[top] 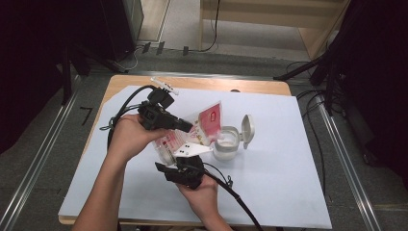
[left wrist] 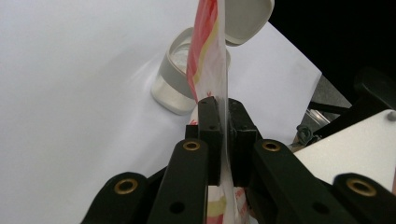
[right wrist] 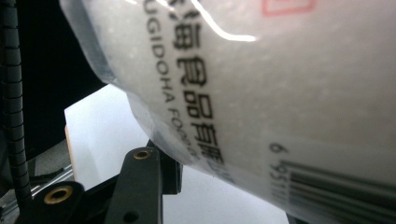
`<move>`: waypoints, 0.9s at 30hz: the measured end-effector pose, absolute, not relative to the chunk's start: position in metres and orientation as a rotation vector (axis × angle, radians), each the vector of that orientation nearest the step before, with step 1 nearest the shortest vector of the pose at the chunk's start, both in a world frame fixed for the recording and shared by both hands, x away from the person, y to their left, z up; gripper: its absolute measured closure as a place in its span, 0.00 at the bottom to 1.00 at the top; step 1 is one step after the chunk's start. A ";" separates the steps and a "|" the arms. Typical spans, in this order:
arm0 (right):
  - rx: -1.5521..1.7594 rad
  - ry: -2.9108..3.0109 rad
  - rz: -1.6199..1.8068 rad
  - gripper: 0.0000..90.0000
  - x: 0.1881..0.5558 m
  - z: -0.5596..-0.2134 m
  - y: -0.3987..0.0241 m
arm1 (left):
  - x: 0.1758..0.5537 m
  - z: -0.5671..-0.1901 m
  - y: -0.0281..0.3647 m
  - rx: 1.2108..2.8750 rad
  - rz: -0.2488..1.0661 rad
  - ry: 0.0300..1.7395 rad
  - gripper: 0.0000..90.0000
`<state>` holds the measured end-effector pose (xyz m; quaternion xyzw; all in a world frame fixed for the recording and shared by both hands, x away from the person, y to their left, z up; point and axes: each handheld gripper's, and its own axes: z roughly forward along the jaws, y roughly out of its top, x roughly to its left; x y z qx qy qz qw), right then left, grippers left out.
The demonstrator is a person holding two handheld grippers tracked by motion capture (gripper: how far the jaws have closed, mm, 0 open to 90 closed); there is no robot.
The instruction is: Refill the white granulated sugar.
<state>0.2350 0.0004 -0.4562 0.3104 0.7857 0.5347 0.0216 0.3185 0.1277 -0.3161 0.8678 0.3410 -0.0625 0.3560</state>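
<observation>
A bag of white granules [top: 209,120] with red print is held tilted, its top corner over a small clear jar [top: 226,142]. The jar's flip lid [top: 247,127] stands open. My left gripper [top: 190,127] is shut on the bag's upper part. In the left gripper view the jaws [left wrist: 224,109] pinch the thin film of the bag [left wrist: 205,46], with the jar [left wrist: 175,81] just beyond. My right gripper [top: 168,168] sits under the bag's lower end. In the right gripper view the bag [right wrist: 280,84] lies close over one of my fingers [right wrist: 144,186], and the other is hidden.
A white sheet [top: 279,168] covers the wooden table, with bare room to the right of the jar and along the front. A white strip [top: 163,85] lies near the back edge. Cables trail from both grippers.
</observation>
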 end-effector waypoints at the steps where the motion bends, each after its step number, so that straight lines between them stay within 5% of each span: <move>1: 0.966 2.439 1.660 0.68 0.235 -0.456 0.001 | 0.318 -0.317 0.130 2.233 -0.158 0.886 0.98; 27: 1.029 2.368 1.669 0.66 0.238 -0.461 -0.014 | 0.313 -0.320 0.143 2.168 -0.166 0.818 0.97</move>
